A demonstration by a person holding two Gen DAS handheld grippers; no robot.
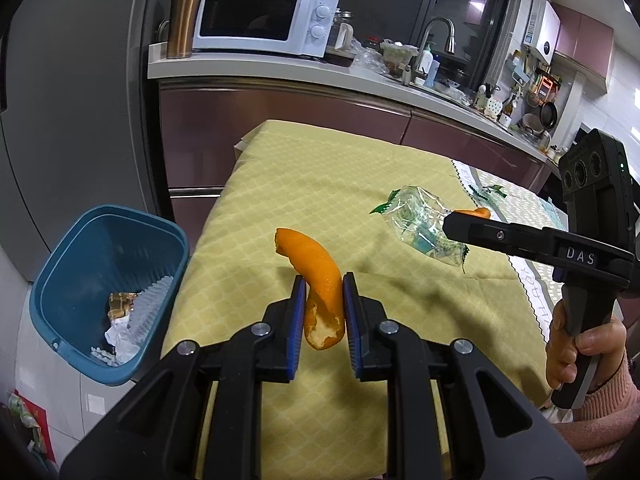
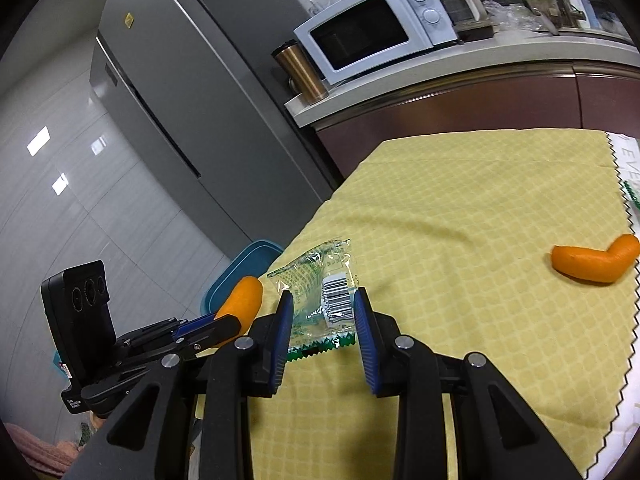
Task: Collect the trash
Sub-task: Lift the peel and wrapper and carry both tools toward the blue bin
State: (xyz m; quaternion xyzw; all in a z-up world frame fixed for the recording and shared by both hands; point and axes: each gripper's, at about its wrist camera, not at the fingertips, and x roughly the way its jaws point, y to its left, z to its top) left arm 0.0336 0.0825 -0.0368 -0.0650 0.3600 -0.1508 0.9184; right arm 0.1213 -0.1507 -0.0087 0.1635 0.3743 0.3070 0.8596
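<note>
- Yellow cloth (image 1: 320, 184), kitchen behind; bin (image 1: 108, 292) at its left edge.
- My left gripper (image 1: 324, 284) pinches a peel (image 1: 316, 264) (lifted).
- My right gripper (image 2: 322, 300) clamps a wrapper (image 2: 324, 292).

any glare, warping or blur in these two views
Left wrist view: sharp throughout, counter edge bowed by the fisheye, corners blacked out, soft shadow under the orange peel. Right wrist view: fridge leans and curves, bright light patches glare on the wall, wrapper barcode still crisp.
</note>
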